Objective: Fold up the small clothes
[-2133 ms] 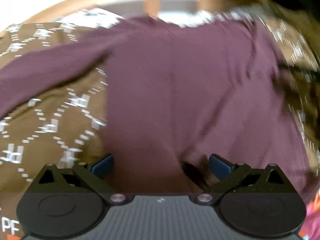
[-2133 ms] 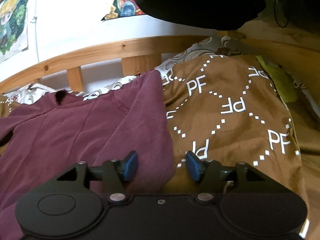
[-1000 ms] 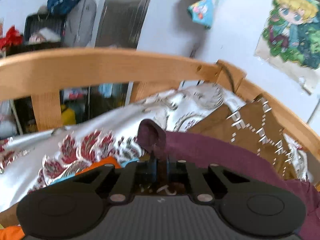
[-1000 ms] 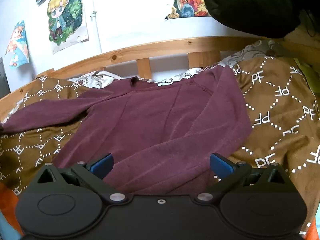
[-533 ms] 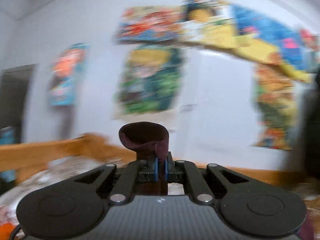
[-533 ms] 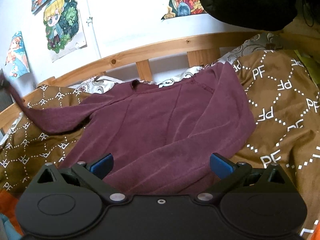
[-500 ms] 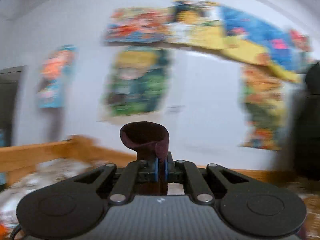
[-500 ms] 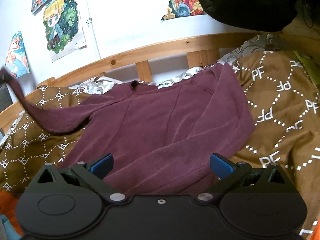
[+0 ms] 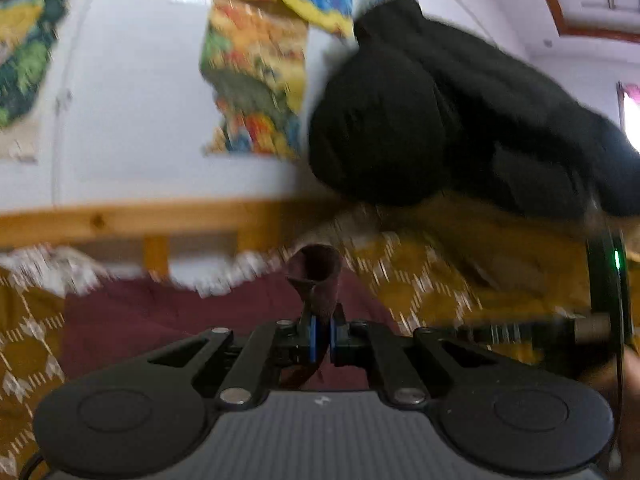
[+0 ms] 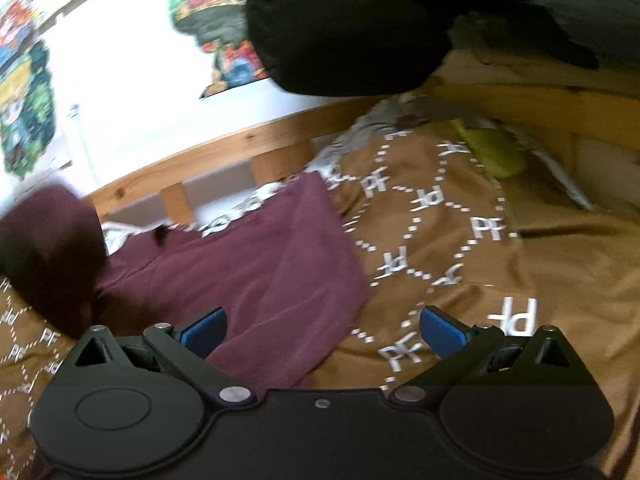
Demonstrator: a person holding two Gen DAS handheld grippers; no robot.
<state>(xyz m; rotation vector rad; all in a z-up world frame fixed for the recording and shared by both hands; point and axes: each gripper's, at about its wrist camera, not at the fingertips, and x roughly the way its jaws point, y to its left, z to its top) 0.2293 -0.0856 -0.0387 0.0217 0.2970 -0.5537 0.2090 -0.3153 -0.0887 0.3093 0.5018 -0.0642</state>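
A maroon long-sleeved top [image 10: 256, 276] lies spread on a brown blanket [image 10: 460, 248] with white "PF" marks. My left gripper [image 9: 321, 338] is shut on the cuff of its sleeve [image 9: 317, 280], held above the top's body [image 9: 160, 312]. In the right wrist view the lifted sleeve [image 10: 48, 248] hangs blurred at the left. My right gripper [image 10: 320, 330] is open and empty, low over the top's right edge.
A wooden bed rail [image 10: 248, 140] runs behind the top, with a white wall and posters [image 9: 256, 80] beyond. A black bulky shape [image 10: 352, 28] hangs overhead at the right. A yellow-green item [image 10: 492, 148] lies at the blanket's far right.
My left gripper has swung right and down with the sleeve cuff, over the top's body. My right gripper has turned right, still open.
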